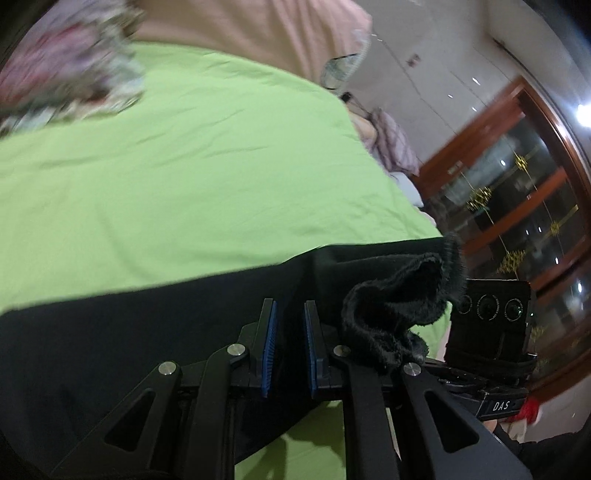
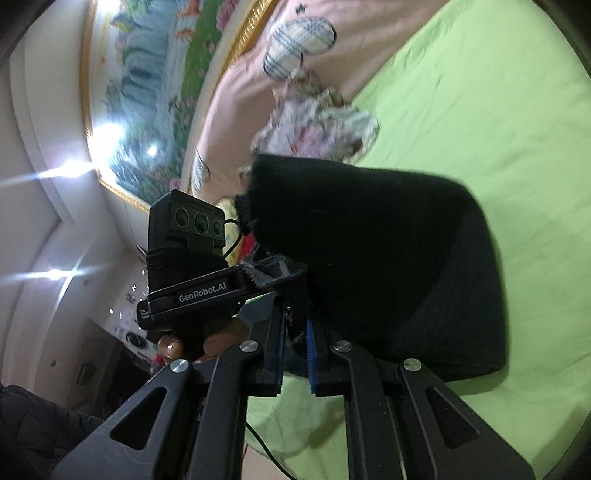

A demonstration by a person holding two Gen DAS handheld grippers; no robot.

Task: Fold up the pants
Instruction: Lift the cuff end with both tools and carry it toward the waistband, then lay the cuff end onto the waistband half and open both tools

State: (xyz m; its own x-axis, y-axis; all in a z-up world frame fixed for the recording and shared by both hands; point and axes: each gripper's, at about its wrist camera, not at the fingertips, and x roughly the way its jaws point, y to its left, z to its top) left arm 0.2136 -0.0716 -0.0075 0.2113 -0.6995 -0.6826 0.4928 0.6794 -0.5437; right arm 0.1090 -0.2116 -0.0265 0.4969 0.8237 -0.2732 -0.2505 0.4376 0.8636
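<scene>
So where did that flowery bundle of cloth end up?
The flowery cloth lies bunched on the green sheet at its far end, against the pink bedding, beyond the black pants; in the left view it sits top left.

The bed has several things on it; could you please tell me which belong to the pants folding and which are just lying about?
Part of the job:
- black pants, gripped by both grippers
- left gripper
- right gripper
- green bedsheet, the folding surface

Just lying about:
- floral cloth
- pink quilt
- plaid cushion

Black pants [image 2: 388, 258], fuzzy knit, doubled over and lifted above a green bed [image 2: 517, 147]. Frayed cuff [image 1: 399, 306] bunched, lower fold trailing on the sheet.
</scene>
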